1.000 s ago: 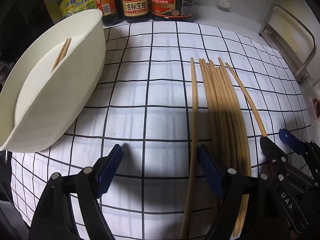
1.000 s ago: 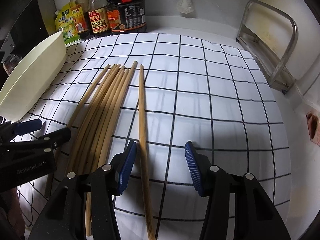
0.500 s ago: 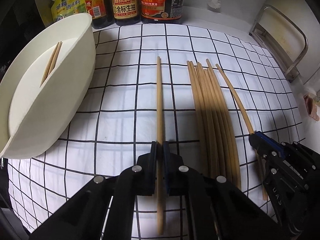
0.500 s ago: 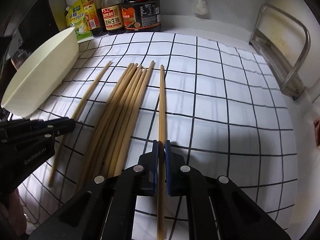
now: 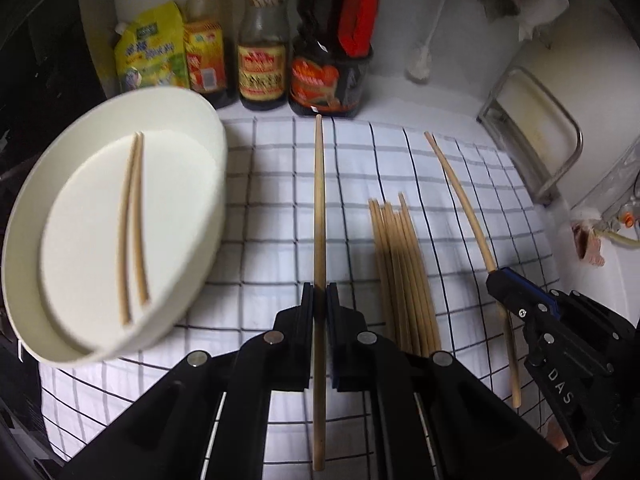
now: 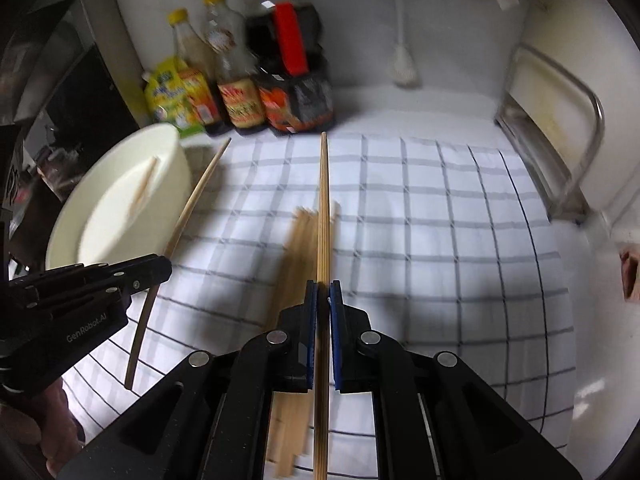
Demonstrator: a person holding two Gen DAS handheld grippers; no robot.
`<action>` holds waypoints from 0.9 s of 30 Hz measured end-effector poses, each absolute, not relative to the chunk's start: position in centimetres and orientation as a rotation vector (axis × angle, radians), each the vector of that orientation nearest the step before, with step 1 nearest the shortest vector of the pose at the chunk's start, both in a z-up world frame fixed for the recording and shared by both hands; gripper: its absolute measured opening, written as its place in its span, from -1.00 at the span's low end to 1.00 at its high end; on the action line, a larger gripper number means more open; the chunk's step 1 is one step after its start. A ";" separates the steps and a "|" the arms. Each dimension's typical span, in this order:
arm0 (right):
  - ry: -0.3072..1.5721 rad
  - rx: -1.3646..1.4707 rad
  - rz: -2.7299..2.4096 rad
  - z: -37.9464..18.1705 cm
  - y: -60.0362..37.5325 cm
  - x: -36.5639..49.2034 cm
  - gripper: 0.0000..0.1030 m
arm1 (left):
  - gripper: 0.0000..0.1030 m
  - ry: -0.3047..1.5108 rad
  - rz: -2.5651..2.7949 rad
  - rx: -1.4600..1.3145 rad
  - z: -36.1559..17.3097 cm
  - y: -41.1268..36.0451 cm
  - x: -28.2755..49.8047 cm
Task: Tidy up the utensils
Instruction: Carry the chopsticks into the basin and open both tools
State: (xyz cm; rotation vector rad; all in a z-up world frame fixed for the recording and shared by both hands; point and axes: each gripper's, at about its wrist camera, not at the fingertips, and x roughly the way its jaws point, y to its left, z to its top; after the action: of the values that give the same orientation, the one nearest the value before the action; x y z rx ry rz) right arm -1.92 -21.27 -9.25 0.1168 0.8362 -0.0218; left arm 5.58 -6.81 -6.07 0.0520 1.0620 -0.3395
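Observation:
My left gripper is shut on one wooden chopstick, lifted off the checked cloth and pointing away from me. My right gripper is shut on another chopstick, also raised. Each gripper shows in the other view: the right gripper with its stick at the right, the left gripper with its stick at the left. A bundle of several chopsticks lies on the cloth between them. The white oval bowl at the left holds two chopsticks.
Sauce bottles and a yellow pouch stand along the back wall. A metal rack leans at the right. A person's hand shows at the lower left of the right wrist view.
Both grippers went from open to shut, each on one chopstick, then rose with the sticks off the cloth. The bundle stays on the cloth.

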 end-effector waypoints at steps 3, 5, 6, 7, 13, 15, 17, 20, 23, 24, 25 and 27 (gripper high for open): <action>0.812 0.117 0.020 -7.7 -19.0 -0.5 -0.88 | -0.86 1.019 -0.306 0.037 -3.8 -4.4 7.0; 0.801 0.115 0.056 -7.0 -17.1 0.9 -0.88 | -0.86 1.000 -0.281 0.027 -2.8 -2.6 7.7; 0.797 0.111 0.070 -6.8 -16.1 1.7 -0.88 | -0.86 0.990 -0.261 0.023 -2.3 -1.3 8.3; 0.795 0.108 0.086 -6.6 -15.1 2.4 -0.88 | -0.86 0.981 -0.239 0.019 -2.0 0.0 8.9; 0.804 0.083 0.188 -6.1 -7.9 7.5 -0.88 | -0.86 0.982 -0.134 0.001 -2.0 7.0 11.8; 0.819 0.072 0.211 -6.4 -5.7 9.0 -0.88 | -0.86 0.989 -0.103 -0.008 -2.5 9.1 12.5; 0.844 0.062 0.231 -7.0 -3.6 10.6 -0.88 | -0.86 1.001 -0.083 -0.017 -2.9 10.4 13.2; 0.880 0.045 0.250 -8.0 -0.8 12.3 -0.88 | -0.86 1.022 -0.064 -0.027 -4.1 12.2 14.1; 0.910 0.035 0.264 -9.1 1.1 13.7 -0.88 | -0.86 1.038 -0.056 -0.027 -5.0 12.8 14.6; 0.918 0.032 0.263 -9.4 1.4 14.1 -0.88 | -0.86 1.044 -0.055 -0.026 -5.4 13.1 14.8; 0.927 0.032 0.262 -9.7 1.7 14.3 -0.88 | -0.86 1.049 -0.053 -0.024 -5.7 13.3 15.0; 0.948 0.040 0.260 -10.4 2.0 14.9 -0.88 | -0.86 1.060 -0.053 -0.025 -6.2 13.7 15.3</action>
State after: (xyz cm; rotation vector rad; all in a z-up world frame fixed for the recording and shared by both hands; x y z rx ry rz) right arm 14.95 2.05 -10.39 0.0400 0.9480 0.2600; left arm 15.33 13.67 -6.21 -0.0250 1.0604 -0.0526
